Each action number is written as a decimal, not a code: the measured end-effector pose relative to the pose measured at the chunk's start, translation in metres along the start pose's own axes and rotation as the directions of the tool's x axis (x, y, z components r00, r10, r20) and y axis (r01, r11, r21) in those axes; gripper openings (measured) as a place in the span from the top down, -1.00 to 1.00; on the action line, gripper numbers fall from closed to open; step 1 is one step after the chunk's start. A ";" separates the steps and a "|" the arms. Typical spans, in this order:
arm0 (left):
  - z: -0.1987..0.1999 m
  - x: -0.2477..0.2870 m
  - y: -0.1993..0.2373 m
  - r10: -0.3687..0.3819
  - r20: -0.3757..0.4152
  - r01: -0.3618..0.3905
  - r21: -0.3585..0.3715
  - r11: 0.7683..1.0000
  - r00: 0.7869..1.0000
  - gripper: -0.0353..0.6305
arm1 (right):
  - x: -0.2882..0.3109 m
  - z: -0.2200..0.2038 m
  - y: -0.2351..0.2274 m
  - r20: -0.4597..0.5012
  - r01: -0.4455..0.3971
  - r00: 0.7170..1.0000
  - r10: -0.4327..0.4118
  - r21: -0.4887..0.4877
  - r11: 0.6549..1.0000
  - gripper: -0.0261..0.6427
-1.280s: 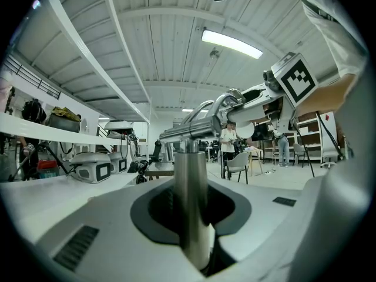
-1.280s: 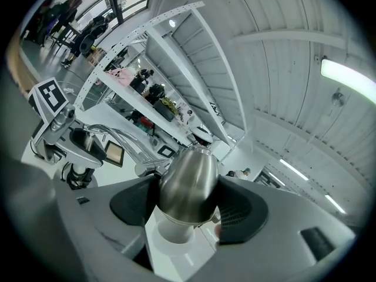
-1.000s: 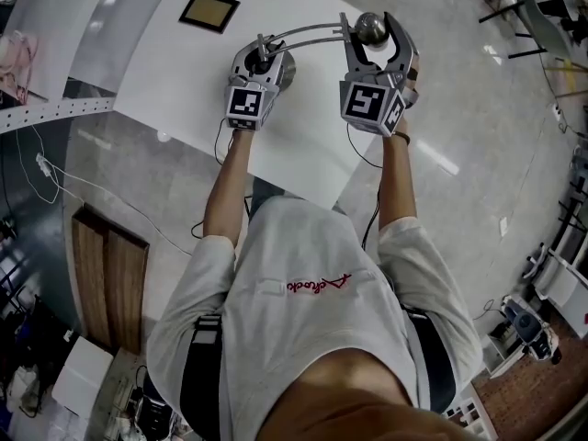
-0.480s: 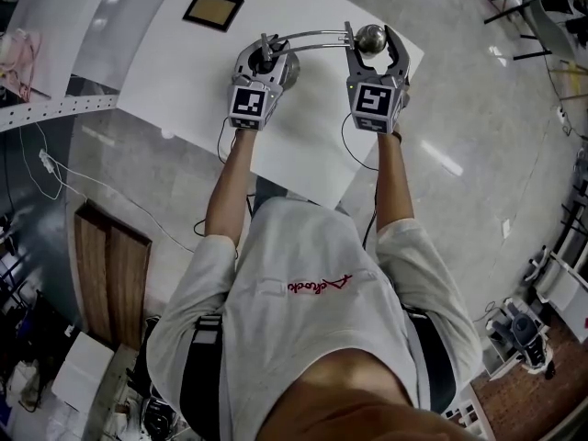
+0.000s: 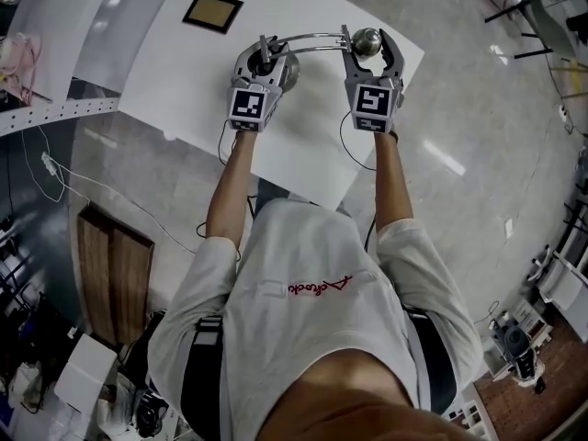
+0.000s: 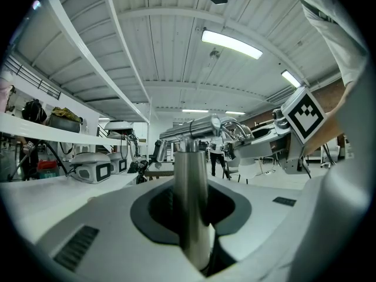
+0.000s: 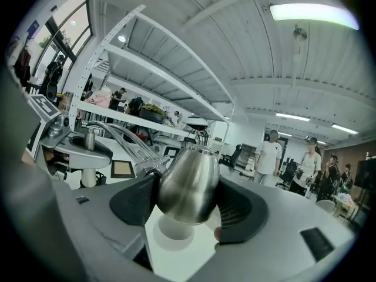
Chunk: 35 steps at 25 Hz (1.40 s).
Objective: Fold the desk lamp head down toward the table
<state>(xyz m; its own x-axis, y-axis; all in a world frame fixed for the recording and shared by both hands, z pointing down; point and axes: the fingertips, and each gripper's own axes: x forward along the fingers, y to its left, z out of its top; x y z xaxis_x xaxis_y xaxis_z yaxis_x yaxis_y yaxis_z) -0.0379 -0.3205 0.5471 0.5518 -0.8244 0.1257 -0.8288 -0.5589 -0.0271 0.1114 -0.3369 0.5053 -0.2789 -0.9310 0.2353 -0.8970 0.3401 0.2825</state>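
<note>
A chrome desk lamp stands on the white table (image 5: 184, 90). Its upright post (image 6: 191, 198) sits between the jaws of my left gripper (image 5: 265, 60), which is shut on it just above the base. From the post a curved double arm (image 5: 308, 37) runs right to the rounded metal lamp head (image 5: 367, 39). My right gripper (image 5: 368, 37) is shut on that head, and its dark pads (image 7: 241, 210) press both sides of the lamp head (image 7: 188, 187). In the right gripper view the head hangs a little above the tabletop, over its own shadow.
A brown square pad (image 5: 213, 11) with a dark frame lies at the table's far left. The table's right corner (image 5: 418, 58) is just beyond the right gripper, with grey floor past it. A shelf rail (image 5: 55, 108) runs at the left. People (image 7: 270, 154) stand far behind.
My right gripper has come down with the lamp head and rolled a little, and the arm's free end sits lower. The left gripper has kept still on the post.
</note>
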 end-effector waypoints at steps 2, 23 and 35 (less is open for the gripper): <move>0.000 0.000 0.000 0.007 -0.006 -0.007 -0.015 1.000 1.000 0.57 | 0.000 0.000 0.000 0.001 0.000 1.000 0.000 0.001 1.000 -0.03; -0.012 -0.032 0.001 0.100 -0.032 -0.101 -0.056 0.993 0.995 0.29 | -0.044 -0.025 0.022 -0.039 0.008 0.999 -0.007 0.026 1.000 0.03; -0.020 -0.076 -0.034 0.120 -0.069 -0.125 -0.068 0.990 0.990 0.46 | -0.071 -0.024 0.039 -0.018 -0.010 1.000 0.011 0.050 0.999 0.58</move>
<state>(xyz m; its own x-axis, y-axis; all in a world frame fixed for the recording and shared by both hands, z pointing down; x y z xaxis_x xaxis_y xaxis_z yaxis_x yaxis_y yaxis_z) -0.0537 -0.2372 0.5580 0.4404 -0.8775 0.1896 -0.8956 -0.4441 0.0251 0.1042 -0.2543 0.5224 -0.2828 -0.9245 0.2554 -0.9101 0.3428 0.2329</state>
